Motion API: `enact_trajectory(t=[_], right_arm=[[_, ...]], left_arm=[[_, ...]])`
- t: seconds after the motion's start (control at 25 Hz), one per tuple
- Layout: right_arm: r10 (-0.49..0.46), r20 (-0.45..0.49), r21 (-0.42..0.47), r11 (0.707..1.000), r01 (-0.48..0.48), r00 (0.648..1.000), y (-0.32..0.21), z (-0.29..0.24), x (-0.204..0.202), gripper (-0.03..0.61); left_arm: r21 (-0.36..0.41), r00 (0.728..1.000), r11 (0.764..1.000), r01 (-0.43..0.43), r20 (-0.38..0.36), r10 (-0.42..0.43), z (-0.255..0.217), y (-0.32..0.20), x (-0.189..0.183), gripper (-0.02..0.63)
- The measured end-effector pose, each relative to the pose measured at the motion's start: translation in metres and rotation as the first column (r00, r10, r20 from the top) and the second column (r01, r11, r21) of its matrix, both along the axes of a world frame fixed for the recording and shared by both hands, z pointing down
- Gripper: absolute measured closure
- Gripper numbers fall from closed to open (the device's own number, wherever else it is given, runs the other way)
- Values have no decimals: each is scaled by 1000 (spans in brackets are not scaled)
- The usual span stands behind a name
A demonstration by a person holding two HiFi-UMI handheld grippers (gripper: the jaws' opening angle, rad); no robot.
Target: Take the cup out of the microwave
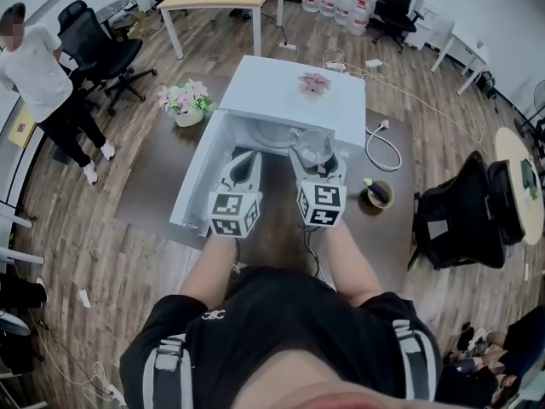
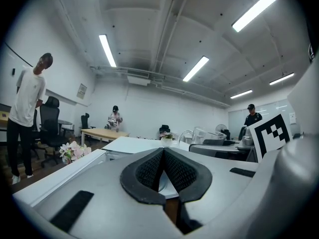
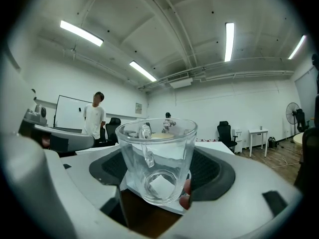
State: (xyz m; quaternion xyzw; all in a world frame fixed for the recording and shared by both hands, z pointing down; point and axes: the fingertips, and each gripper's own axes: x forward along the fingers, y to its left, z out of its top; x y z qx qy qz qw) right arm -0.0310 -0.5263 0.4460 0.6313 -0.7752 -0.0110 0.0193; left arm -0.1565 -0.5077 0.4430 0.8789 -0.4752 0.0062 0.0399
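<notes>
The brown bench (image 1: 162,177) carries the white microwave (image 1: 281,83), door open. At its mouth the left tongs (image 2: 162,156) are pinched together, empty; the right tongs (image 3: 159,171) stand wide, clamping the clear glass cup (image 3: 157,148) across its body. It looks light, rigid, slick, breakable: a steady mid-wall squeeze suits it

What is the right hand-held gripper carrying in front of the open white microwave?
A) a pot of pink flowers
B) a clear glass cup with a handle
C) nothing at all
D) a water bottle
B: the right gripper view shows the clear glass cup clamped between the dark pads of the right hand-held gripper, its handle facing the camera.
</notes>
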Motion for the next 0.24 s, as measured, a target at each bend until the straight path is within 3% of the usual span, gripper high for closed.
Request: enact_trajectory(t=[0.24], right_arm=[[-4, 10, 8, 1000, 3, 1000, -1, 0, -1, 204]], left_arm=[[13, 1000, 1000, -6, 6, 6, -2, 0, 4, 614]])
